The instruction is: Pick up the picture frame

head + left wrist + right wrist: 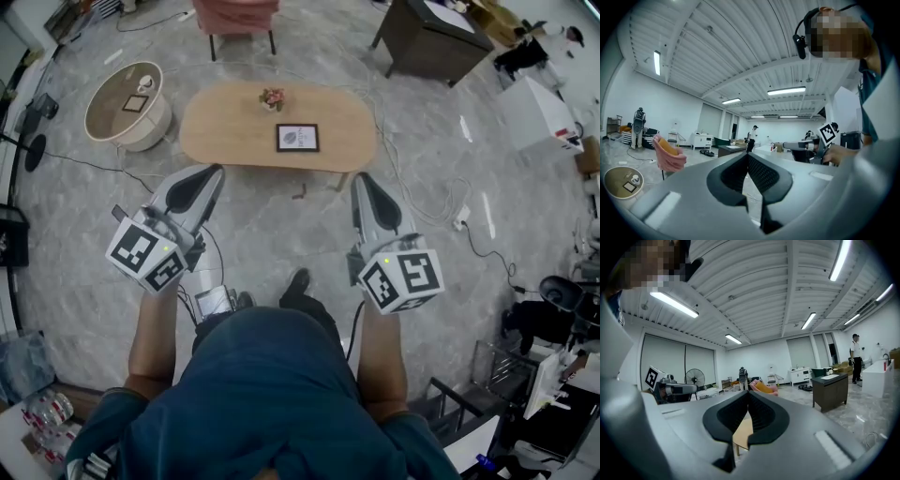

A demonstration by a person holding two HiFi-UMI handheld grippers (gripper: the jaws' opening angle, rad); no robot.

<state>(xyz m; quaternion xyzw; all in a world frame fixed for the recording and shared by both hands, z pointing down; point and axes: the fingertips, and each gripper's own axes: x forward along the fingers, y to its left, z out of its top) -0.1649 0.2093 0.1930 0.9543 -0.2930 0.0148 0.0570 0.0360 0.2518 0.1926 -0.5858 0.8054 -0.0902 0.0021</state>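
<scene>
Frame on oval table, marble floor

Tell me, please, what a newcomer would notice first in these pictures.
First come the two grippers with marker cubes in the head view's foreground, the left gripper and right gripper, both shut and empty. Ahead of them, a dark picture frame lies flat on the oval wooden table, with a flower pot beyond it.

1. Picture frame, upper centre of the head view: black border, white mat, grey print.
2. Oval table, upper centre: pale wood.
3. Floor: grey marbling.
4. Armchair, top edge: pink.
5. Left gripper and right gripper: grey shells, black-and-white marker cubes.
6. Shirt, bottom: dark teal.
</scene>
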